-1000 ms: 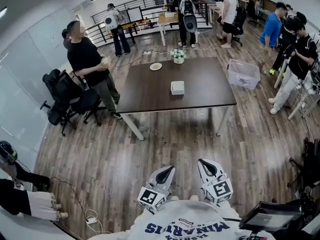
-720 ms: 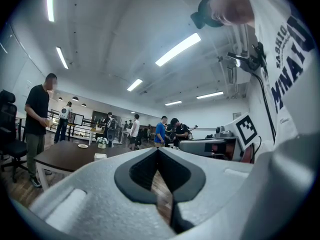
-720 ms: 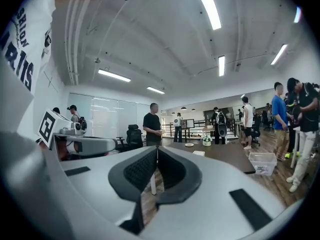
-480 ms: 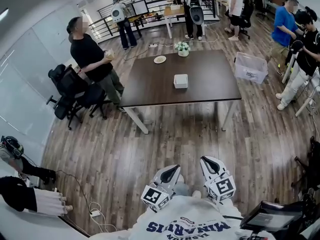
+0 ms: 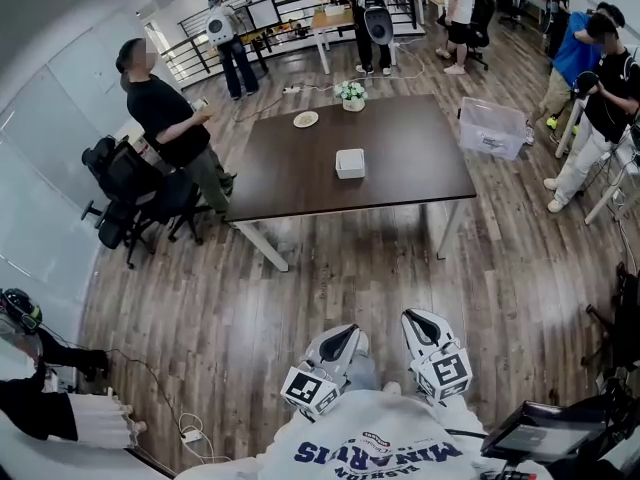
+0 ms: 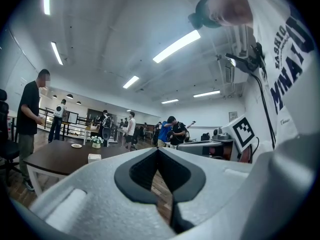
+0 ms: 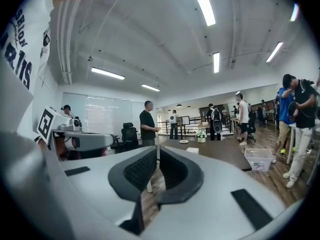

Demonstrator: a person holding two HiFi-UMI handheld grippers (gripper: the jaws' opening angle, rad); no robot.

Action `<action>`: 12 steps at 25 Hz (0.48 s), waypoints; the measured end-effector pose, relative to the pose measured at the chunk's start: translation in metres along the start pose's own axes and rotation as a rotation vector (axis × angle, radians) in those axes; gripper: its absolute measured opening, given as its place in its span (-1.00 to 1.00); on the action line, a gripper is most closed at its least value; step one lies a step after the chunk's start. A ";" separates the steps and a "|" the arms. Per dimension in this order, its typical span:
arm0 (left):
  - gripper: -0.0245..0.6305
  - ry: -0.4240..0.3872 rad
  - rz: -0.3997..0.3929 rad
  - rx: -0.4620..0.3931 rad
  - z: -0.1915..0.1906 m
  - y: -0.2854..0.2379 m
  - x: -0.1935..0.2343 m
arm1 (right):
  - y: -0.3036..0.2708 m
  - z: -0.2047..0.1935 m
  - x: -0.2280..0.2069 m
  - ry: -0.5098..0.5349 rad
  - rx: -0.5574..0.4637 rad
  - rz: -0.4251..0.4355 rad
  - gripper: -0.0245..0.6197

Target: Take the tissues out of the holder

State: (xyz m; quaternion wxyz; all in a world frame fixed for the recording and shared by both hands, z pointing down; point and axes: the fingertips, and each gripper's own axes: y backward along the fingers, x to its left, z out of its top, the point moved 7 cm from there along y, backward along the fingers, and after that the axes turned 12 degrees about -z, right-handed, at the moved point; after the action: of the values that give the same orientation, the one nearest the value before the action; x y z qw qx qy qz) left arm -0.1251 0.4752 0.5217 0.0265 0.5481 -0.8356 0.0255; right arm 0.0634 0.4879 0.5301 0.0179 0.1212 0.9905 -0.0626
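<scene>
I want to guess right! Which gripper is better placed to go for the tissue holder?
Probably the right gripper: it points almost straight at the tissue holder on the table. The left gripper aims past it. Both are shut, far away.

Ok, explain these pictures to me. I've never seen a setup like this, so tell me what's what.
There is no robot here: a person holds a two-jaw gripper in each hand. The wide picture comes from a camera on their head, looking down at the left gripper and right gripper. The other two pictures come from cameras riding on each gripper, looking along its jaws. Both grippers are shut and hold nothing. Ahead, a dark table carries a white tissue holder, a plate and a flower pot.
</scene>
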 end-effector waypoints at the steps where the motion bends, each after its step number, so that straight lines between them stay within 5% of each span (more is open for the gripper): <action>1: -0.91 0.000 -0.004 0.000 -0.001 -0.003 0.006 | -0.005 0.001 -0.001 -0.001 -0.001 -0.004 -0.89; 12: -0.91 0.029 -0.005 -0.012 -0.001 -0.027 0.111 | -0.102 0.013 -0.009 0.013 0.012 -0.024 -0.89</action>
State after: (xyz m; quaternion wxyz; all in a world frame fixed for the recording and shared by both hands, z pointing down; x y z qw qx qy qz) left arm -0.1443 0.3626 0.5312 0.0418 0.5495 -0.8340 0.0285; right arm 0.0472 0.3858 0.5303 0.0101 0.1096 0.9916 -0.0679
